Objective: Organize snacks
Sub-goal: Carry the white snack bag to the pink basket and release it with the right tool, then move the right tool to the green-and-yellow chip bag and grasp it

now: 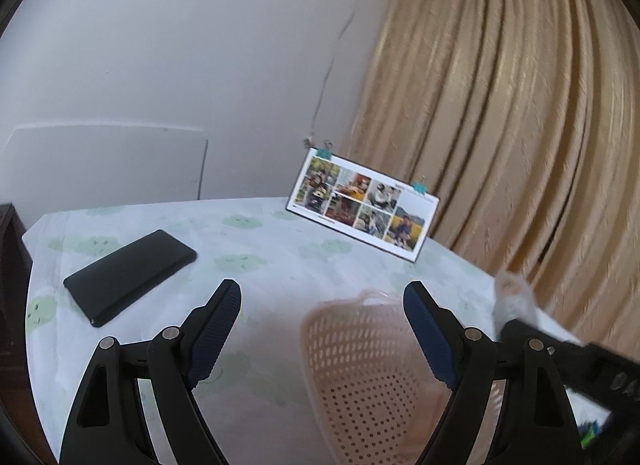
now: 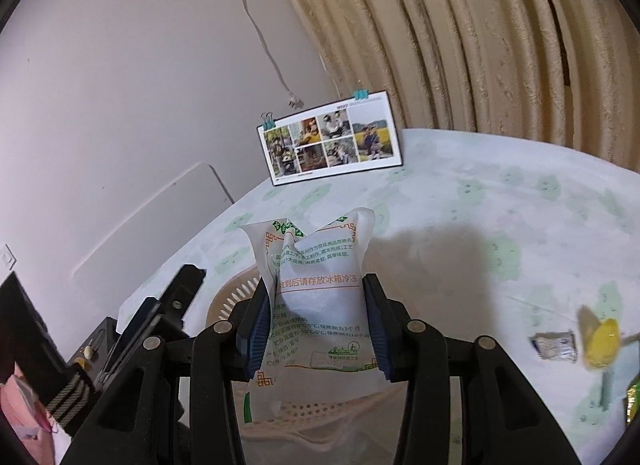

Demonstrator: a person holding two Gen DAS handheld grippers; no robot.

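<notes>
We have the white snack packet (image 2: 316,305) clamped between the jaws of the right gripper (image 2: 316,325), held above the pink perforated basket (image 2: 240,293). To finish well, we should bring it over the basket's middle, lower it, then let go so it drops flat and not on the rim. Our left gripper (image 1: 322,297) hangs with jaws apart over the basket (image 1: 360,365), holding nothing. On the tablecloth (image 2: 480,205) to the right, a small silver sachet (image 2: 554,345) and a yellow wrapped sweet (image 2: 602,343) wait.
</notes>
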